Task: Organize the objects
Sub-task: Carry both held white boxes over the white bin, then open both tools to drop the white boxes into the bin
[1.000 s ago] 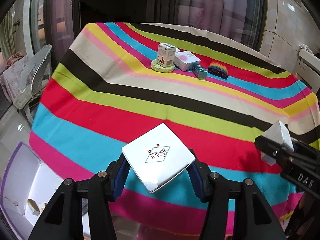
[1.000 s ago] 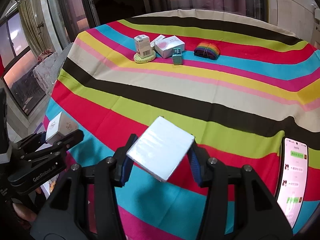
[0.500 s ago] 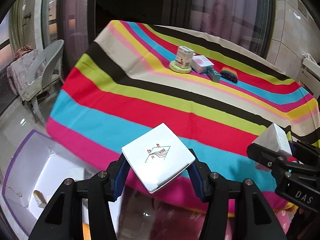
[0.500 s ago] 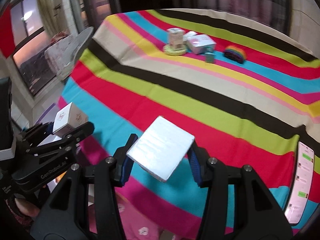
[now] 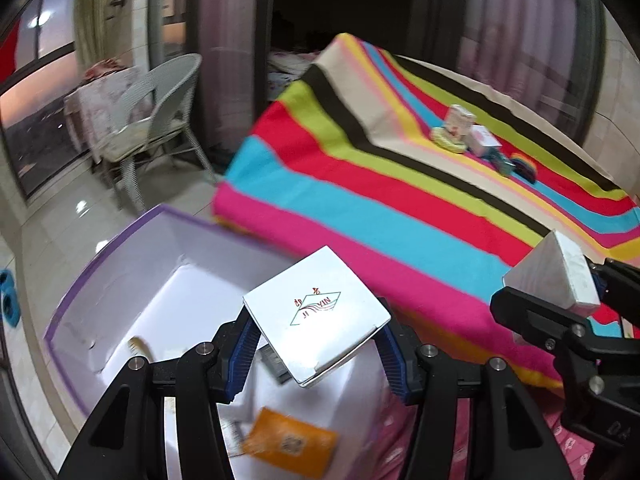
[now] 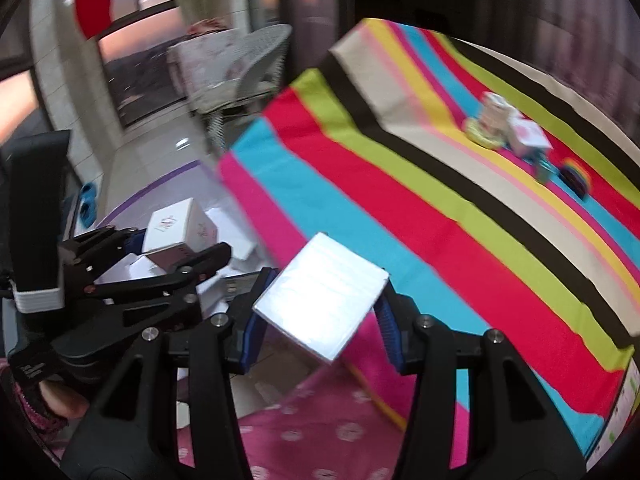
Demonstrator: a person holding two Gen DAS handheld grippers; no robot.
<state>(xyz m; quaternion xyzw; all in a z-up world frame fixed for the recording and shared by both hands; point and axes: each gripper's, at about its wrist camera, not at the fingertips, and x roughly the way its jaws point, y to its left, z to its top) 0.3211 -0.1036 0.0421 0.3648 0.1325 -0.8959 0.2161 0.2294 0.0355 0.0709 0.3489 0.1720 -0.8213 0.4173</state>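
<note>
My left gripper (image 5: 316,344) is shut on a white box with a red and green logo (image 5: 316,316), held over a purple-rimmed white bin (image 5: 120,276) on the floor. The same box (image 6: 176,228) and left gripper (image 6: 160,256) show at the left of the right wrist view. My right gripper (image 6: 320,312) is shut on a plain silvery-white box (image 6: 324,300), off the table's near-left corner above a pink dotted cloth (image 6: 320,432). That box (image 5: 552,276) appears at the right of the left wrist view. On the striped table (image 5: 400,200) stand several small boxes (image 5: 460,128) and a rainbow item (image 5: 524,164).
The bin holds white packaging, an orange card (image 5: 288,444) and small items. A grey wicker chair (image 5: 160,120) stands by the window. A phone (image 6: 620,412) lies at the table's near right edge. Blue objects (image 5: 8,296) sit on the floor at the left.
Both grippers have swung left off the table with their boxes. The bin has come under the left gripper, and the table has slid to the right of both views.
</note>
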